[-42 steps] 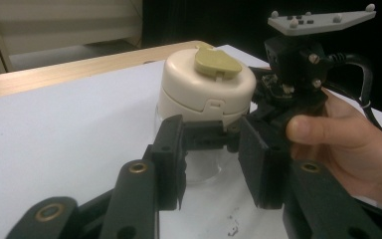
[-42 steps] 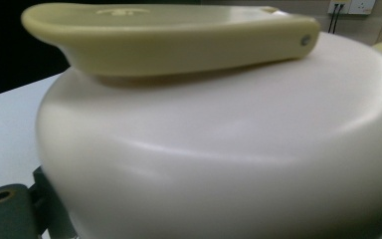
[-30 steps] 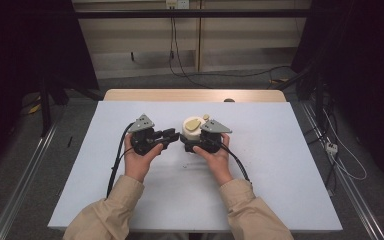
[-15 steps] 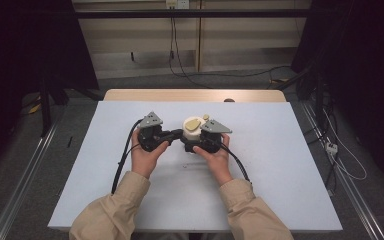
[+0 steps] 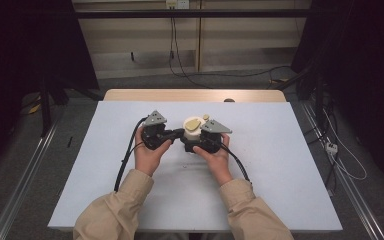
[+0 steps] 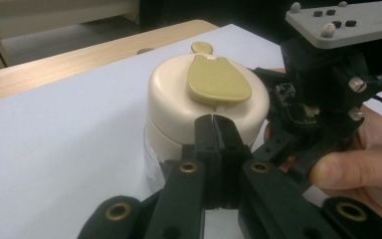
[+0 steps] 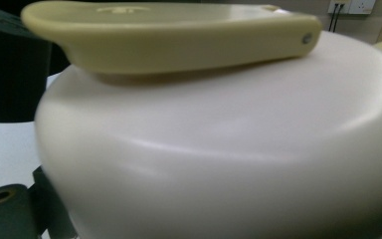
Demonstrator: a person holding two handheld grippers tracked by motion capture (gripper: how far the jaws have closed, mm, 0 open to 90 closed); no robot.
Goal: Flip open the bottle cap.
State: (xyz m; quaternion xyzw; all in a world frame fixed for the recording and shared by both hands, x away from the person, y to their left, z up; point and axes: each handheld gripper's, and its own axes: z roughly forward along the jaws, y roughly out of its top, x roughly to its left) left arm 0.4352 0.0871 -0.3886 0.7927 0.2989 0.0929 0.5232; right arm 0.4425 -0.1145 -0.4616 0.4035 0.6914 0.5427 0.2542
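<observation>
A small jar (image 5: 192, 131) with a cream lid and a yellow-green flip tab (image 6: 217, 79) stands at the middle of the white table (image 5: 280, 165). In the left gripper view my left gripper (image 6: 213, 124) is shut, its joined tips against the side of the lid (image 6: 169, 99). In the high view that left gripper (image 5: 179, 133) reaches in from the jar's left. My right gripper (image 5: 194, 143) is closed around the jar from the near right. In the right gripper view the lid (image 7: 219, 149) sits so close that the jaws are mostly hidden.
A wooden strip (image 5: 195, 95) runs along the table's far edge. Black cables (image 5: 125, 160) trail from both grippers across the white top. Metal rails (image 5: 25, 175) and dark floor flank the table, with cables (image 5: 340, 160) on the right.
My left gripper has slid to the right across the table until its shut tips met the jar. The right gripper and jar have stayed put.
</observation>
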